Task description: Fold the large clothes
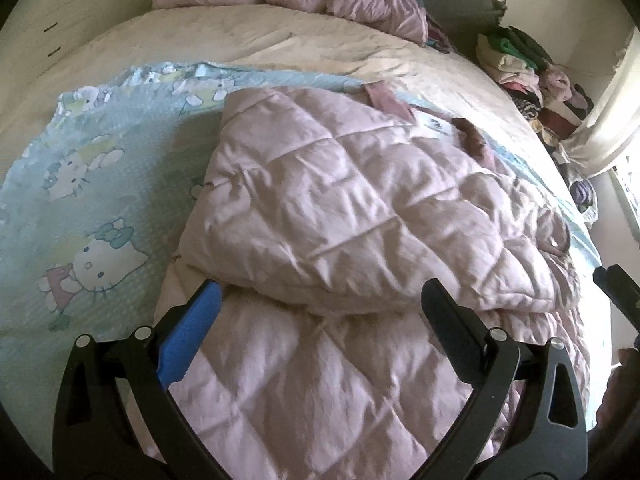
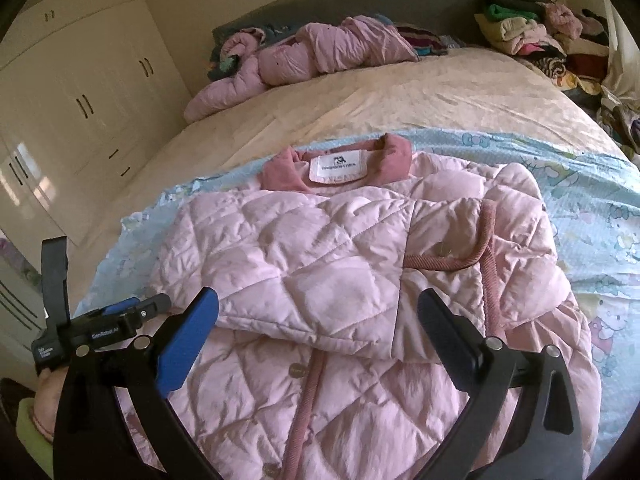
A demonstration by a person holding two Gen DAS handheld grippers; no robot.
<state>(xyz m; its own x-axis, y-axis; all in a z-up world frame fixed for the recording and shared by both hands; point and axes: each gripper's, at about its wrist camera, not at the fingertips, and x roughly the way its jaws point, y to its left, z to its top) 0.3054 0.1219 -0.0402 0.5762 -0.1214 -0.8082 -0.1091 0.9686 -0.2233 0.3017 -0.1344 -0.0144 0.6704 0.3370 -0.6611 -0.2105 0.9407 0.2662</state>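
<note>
A pale pink quilted jacket [image 2: 332, 276] lies flat on a light blue cartoon-print blanket [image 2: 608, 216] on the bed, collar and white label [image 2: 339, 168] at the far end. One sleeve is folded across its front. In the left wrist view the same jacket [image 1: 340, 216] fills the middle, seen from its side. My left gripper [image 1: 320, 300] hovers open over the jacket's near part, nothing between its fingers. My right gripper [image 2: 318, 308] is open too, above the lower front with its dark pink trim. The left gripper [image 2: 100, 320] also shows at the left of the right wrist view.
A second crumpled pink jacket [image 2: 304, 56] lies at the head of the bed by the grey headboard [image 2: 360, 0]. A pile of folded clothes [image 2: 536, 28] sits at the far right. Cream wardrobe doors [image 2: 80, 92] stand left. The beige bedsheet [image 2: 380, 108] stretches beyond the blanket.
</note>
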